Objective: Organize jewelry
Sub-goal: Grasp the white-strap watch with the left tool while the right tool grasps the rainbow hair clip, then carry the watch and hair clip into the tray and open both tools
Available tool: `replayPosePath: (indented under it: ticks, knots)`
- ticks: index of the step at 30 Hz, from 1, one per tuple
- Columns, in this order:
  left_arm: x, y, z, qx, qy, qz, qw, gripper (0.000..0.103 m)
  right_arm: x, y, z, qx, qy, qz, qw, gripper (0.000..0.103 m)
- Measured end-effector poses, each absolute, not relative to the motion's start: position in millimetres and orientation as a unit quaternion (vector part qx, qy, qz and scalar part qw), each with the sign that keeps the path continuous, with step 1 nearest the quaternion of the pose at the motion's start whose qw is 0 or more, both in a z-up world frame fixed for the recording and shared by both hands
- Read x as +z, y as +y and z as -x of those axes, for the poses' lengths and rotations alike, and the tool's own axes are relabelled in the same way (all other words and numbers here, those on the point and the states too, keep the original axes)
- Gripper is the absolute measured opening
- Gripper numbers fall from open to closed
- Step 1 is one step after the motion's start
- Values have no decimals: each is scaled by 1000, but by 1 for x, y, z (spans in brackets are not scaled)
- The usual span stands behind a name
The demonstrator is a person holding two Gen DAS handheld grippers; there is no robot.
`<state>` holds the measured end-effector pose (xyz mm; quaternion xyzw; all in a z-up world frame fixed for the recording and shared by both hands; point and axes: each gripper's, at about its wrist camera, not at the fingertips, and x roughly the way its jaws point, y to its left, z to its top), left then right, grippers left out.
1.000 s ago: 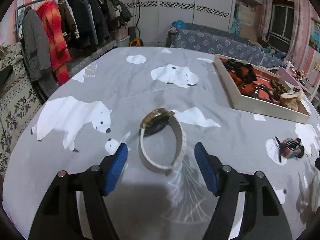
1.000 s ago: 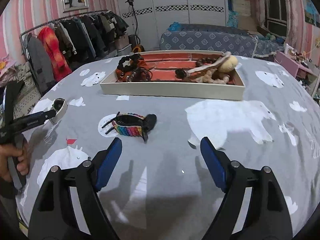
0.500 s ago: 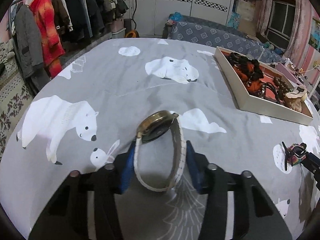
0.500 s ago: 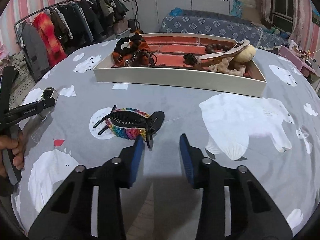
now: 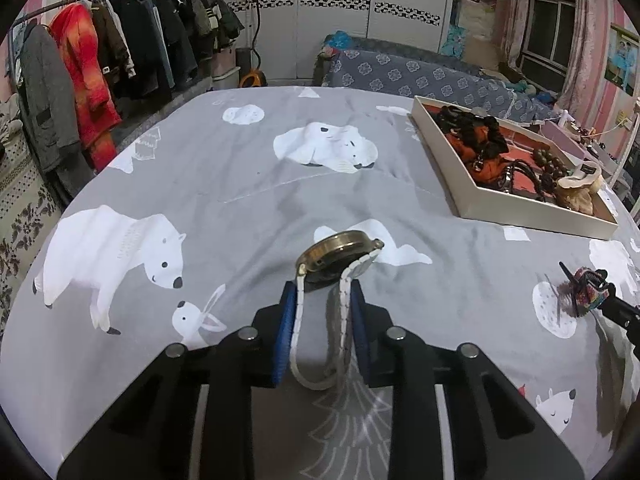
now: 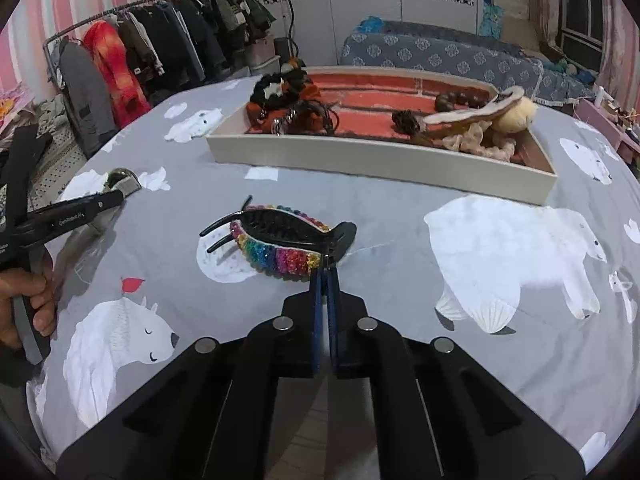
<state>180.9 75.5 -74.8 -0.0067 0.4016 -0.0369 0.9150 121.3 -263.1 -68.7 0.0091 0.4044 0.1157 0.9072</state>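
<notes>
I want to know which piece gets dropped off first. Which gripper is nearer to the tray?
Right. The right gripper, shut on the rainbow hair clip, sits just in front of the tray. The left gripper, clamping the watch, is farther off to the tray's side.

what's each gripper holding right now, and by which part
The left gripper clamps the watch across its white strap loop. The right gripper pinches the rainbow hair clip at its black hinge end.
</notes>
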Motion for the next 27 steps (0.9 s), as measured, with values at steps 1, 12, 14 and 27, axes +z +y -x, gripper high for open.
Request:
replayPosePath:
  ticks: [1,12,14,27]
  knots:
    - [-74,74,-180,-39,401,7,915,26,-67,-264,-121,115,401,-9,909,4]
    - [-56,53,-165,-58,387,6,920,26,-46,-282,-112,109,369,-16,923,4]
    - [-52,46,-162,-57,383,-2,922,26,-41,-288,-109,105,361,-17,926,4]
    - [-20,-16,-135,-82,353,-29,932,26,-14,-334,-89,93,310,-38,945,4]
